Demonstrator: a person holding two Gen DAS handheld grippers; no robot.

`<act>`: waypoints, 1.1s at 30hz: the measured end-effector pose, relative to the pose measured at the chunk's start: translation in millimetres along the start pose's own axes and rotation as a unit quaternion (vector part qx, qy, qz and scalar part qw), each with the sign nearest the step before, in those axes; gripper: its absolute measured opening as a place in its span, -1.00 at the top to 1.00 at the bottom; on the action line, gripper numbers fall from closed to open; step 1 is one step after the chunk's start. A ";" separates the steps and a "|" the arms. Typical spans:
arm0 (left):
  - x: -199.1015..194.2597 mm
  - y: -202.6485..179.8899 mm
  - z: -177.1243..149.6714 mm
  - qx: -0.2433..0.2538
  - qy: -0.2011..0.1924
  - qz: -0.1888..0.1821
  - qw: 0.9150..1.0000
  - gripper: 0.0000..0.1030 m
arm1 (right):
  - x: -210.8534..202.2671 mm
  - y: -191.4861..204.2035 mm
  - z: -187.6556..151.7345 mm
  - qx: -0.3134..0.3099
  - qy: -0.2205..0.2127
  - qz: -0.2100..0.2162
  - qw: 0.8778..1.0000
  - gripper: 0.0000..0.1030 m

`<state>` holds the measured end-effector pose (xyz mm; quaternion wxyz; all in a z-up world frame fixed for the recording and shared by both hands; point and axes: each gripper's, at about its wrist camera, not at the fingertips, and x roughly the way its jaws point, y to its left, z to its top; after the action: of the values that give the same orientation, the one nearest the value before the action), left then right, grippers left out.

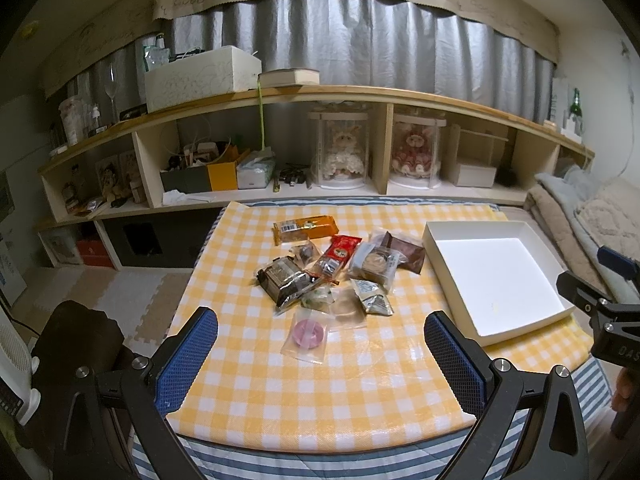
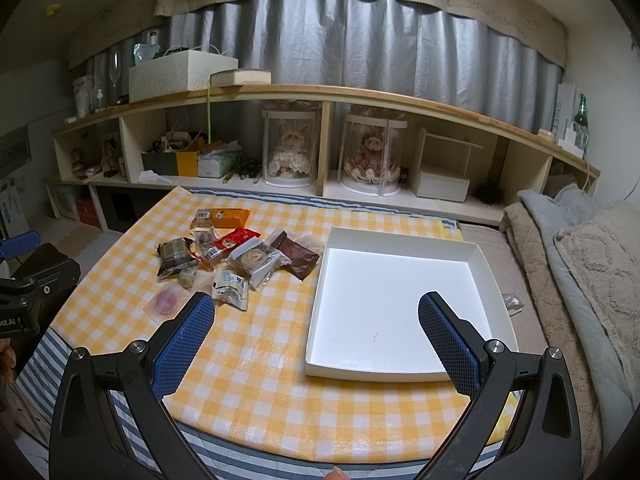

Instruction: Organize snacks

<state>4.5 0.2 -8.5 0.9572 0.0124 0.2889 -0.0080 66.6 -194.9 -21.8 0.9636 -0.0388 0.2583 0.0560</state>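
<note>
A pile of wrapped snacks (image 1: 332,272) lies on the yellow checked tablecloth (image 1: 320,380); the pile also shows in the right wrist view (image 2: 236,260). It includes an orange bar (image 1: 305,228), a red packet (image 1: 338,254), a brown packet (image 1: 406,252) and a pink round sweet in clear wrap (image 1: 307,334). An empty white box (image 1: 500,276) sits to the right of the pile, also seen in the right wrist view (image 2: 400,304). My left gripper (image 1: 320,330) is open and empty, just short of the pile. My right gripper (image 2: 316,316) is open and empty above the box's near left edge.
A long wooden shelf (image 1: 320,96) with dolls in clear cases, boxes and tissues runs behind the table. Folded blankets and a cushion (image 2: 580,248) lie to the right. A fan heater (image 1: 16,360) stands at the left on foam floor mats.
</note>
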 end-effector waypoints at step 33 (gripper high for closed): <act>17.6 5.9 21.4 -0.027 0.003 0.008 1.000 -1.00 | 15.6 -1.4 6.6 0.008 0.001 -0.002 1.000 -1.00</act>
<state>31.1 5.3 -0.3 0.9564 -0.0115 0.2917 0.0073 83.4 -194.3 -23.8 0.9639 -0.0320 0.2592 0.0520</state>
